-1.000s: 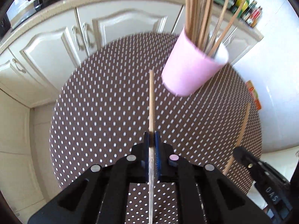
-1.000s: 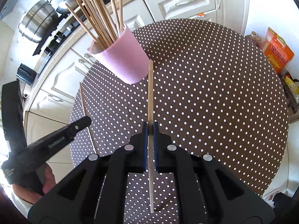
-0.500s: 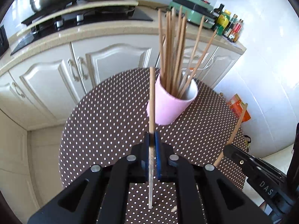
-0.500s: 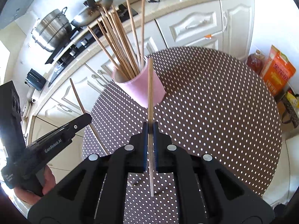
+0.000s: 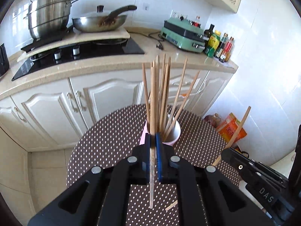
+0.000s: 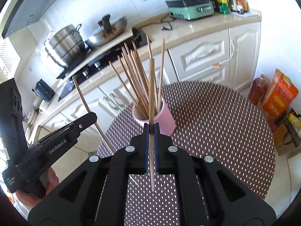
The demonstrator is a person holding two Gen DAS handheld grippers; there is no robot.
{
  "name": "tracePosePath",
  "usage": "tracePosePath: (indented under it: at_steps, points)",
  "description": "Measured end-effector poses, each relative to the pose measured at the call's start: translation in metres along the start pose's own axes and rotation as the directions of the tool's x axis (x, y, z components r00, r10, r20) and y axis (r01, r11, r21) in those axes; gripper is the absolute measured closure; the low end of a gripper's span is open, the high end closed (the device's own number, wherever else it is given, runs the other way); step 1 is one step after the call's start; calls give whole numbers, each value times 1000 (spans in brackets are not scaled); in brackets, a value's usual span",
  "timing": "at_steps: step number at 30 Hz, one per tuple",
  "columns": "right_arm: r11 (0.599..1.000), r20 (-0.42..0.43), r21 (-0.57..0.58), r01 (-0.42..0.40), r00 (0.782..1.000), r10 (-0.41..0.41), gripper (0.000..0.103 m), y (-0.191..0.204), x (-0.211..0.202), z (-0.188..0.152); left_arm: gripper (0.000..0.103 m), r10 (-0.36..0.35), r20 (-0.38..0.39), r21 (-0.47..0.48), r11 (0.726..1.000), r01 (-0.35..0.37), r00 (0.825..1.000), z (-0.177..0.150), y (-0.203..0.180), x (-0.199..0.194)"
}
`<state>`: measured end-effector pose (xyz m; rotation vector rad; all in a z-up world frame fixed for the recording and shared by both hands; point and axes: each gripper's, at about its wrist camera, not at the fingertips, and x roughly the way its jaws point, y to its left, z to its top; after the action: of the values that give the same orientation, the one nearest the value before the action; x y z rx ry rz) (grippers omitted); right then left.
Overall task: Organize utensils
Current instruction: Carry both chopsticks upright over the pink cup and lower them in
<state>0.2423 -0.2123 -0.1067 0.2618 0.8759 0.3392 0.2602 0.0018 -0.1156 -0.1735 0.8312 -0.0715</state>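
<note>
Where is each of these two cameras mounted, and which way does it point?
Left wrist: on the left gripper, looking along its chopstick to the pink cup of wooden chopsticks; right gripper at right.
Right wrist: on the right gripper, facing the same cup; left gripper and hand at left.
Shared: cup, polka-dot round table, stove counter.

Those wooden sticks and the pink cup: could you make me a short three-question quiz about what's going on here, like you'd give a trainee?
1. True or false: the left gripper and the right gripper each clamp one chopstick.
2. Where do the other chopsticks stand? A) in the pink cup B) in the wok C) flat on the dotted table
3. Fill in: the pink cup stands ____ on the table.

Key: 1 true; 2 A; 3 upright.
</note>
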Motion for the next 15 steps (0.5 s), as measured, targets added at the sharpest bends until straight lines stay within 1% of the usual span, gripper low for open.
tracePosePath:
  at_steps: [4, 9, 12, 15]
  points:
    - [1000, 52, -4, -4, 999, 5, 97, 4, -10, 18, 97, -5, 59, 3, 1000, 5, 998, 22, -6, -11]
    - [1000, 115, -8, -8, 993, 9, 97, 8, -19, 44, 97, -7, 132, 9, 1000, 5, 991, 50, -15, -20]
    - [1000, 142, -14, -6, 990, 8, 97, 10, -20, 58, 97, 19, 177, -3, 1000, -19, 984, 65, -19, -22]
    - [1000, 157, -11, -7, 987, 9, 97, 10, -17, 72, 97, 26, 197, -19, 1000, -23, 980, 77, -21, -18]
